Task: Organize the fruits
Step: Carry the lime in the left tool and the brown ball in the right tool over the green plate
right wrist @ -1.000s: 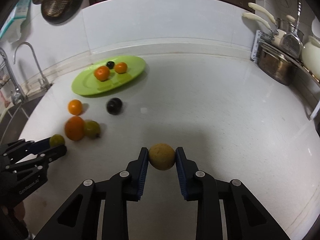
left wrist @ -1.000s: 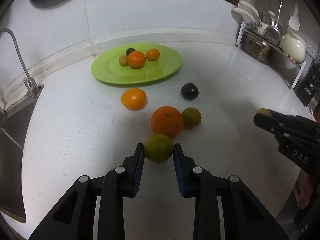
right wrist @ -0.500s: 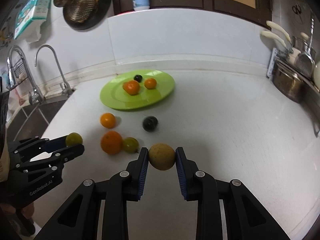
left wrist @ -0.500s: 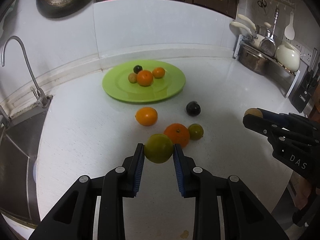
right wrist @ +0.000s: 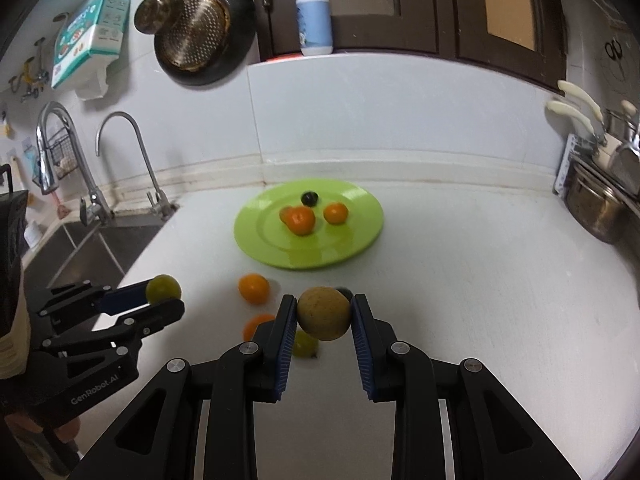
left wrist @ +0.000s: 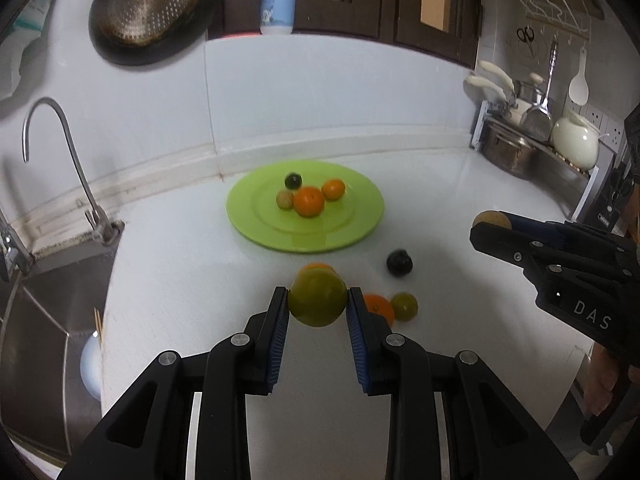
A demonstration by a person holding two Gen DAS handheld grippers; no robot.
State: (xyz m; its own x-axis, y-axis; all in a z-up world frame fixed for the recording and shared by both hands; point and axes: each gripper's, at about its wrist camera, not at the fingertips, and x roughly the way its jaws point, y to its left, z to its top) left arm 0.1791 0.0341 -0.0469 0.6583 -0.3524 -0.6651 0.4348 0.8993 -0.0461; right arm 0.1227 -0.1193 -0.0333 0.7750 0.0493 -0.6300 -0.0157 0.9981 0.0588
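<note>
Left claw [left wrist: 318, 306] clamps round, smooth green fruit [left wrist: 317, 298] — airborne.

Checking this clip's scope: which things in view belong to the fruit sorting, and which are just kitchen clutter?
Job: green plate with four fruits; green fruit in left gripper; tan fruit in right gripper; loose counter fruits, including dark fruit.

Clutter: faucet, colander, lotion bottle, pot.

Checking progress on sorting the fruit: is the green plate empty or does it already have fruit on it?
Not empty. The green plate holds four small fruits, clustered toward its far side.
</note>
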